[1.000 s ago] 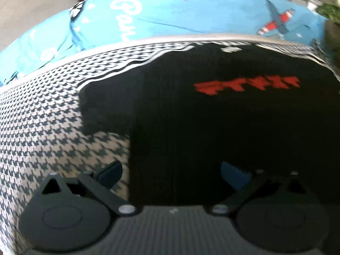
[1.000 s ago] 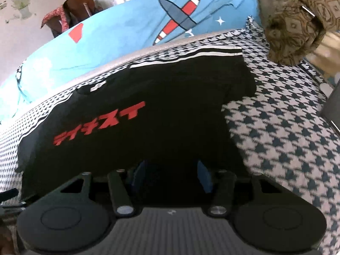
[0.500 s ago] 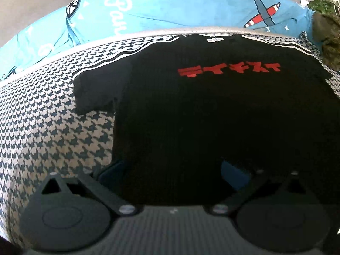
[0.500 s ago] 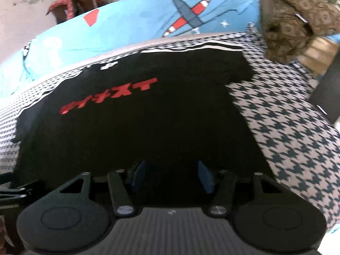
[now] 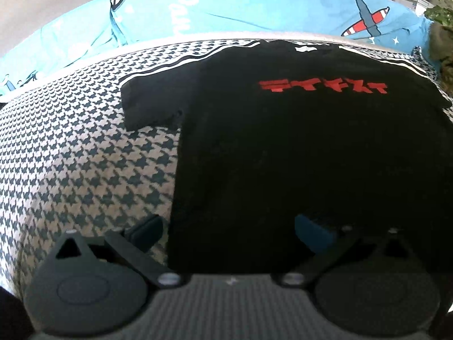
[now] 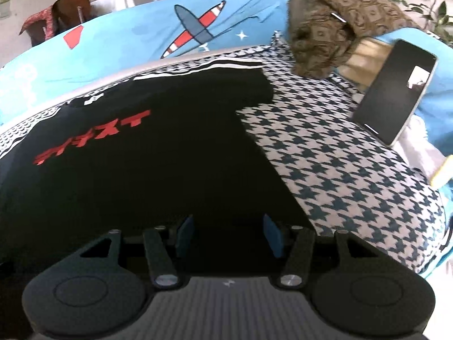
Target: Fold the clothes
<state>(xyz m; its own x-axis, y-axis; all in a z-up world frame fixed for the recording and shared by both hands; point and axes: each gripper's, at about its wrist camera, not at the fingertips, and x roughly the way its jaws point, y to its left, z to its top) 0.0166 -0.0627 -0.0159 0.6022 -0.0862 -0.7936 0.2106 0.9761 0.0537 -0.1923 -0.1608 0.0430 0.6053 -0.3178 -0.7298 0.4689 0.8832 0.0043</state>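
A black T-shirt [image 5: 283, 155] with red lettering [image 5: 322, 86] lies spread flat, front up, on a houndstooth cloth [image 5: 70, 155]. Its left sleeve [image 5: 147, 104] sticks out to the side. My left gripper [image 5: 226, 232] is open over the shirt's lower left edge, one finger above the cloth and the other above the black fabric. In the right wrist view the same T-shirt [image 6: 141, 170] fills the left half, with its right sleeve [image 6: 240, 87] laid out. My right gripper [image 6: 228, 235] is open above the lower right part of the shirt, nothing between its fingers.
A blue sheet with aeroplane prints [image 6: 141, 42] runs along the far side. A brown patterned garment [image 6: 334, 34] is heaped at the far right, beside a dark tablet [image 6: 396, 93]. Bare houndstooth cloth [image 6: 339, 175] lies right of the shirt. Chairs and plants stand beyond.
Both grippers have drawn back towards the shirt's lower edge, so more of the shirt shows. The right view has swung right and now takes in the tablet. Both grippers stayed open.
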